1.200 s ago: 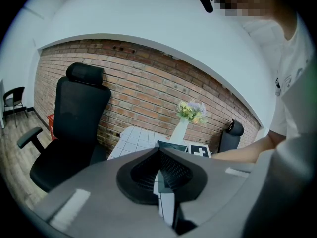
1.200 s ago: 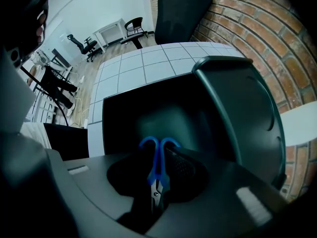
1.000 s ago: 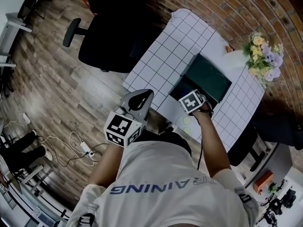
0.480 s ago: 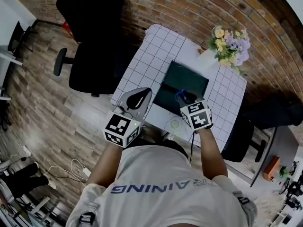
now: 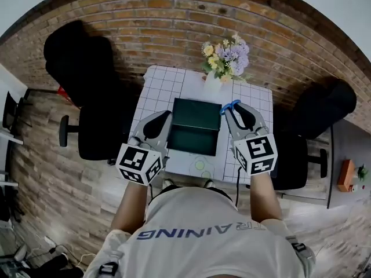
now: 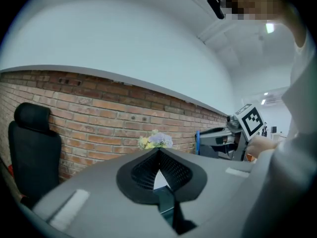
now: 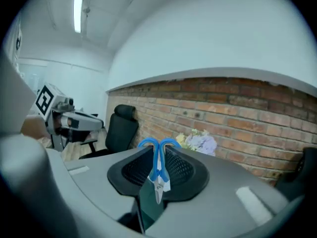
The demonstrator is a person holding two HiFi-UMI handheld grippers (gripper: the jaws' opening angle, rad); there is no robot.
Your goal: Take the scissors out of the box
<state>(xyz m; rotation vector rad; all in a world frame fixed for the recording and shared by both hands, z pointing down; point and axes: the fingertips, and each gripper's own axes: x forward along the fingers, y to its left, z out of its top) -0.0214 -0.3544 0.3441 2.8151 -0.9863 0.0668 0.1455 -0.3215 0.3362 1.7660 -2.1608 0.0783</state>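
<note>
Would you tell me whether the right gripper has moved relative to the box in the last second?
Yes. The right gripper, shut on the scissors, was down inside the box; it is now out, beside its right edge.

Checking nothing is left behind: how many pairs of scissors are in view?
1: blue-handled metal scissors clamped in the right tool, held clear of the dark green open box. More could hide in its dark inside.

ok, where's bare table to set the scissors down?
Far-left corner of the white grid-patterned tablecloth, left of the flower vase and beyond the dark green open box, is bare. So is the strip right of the box. Centre is crowded by the box.
</note>
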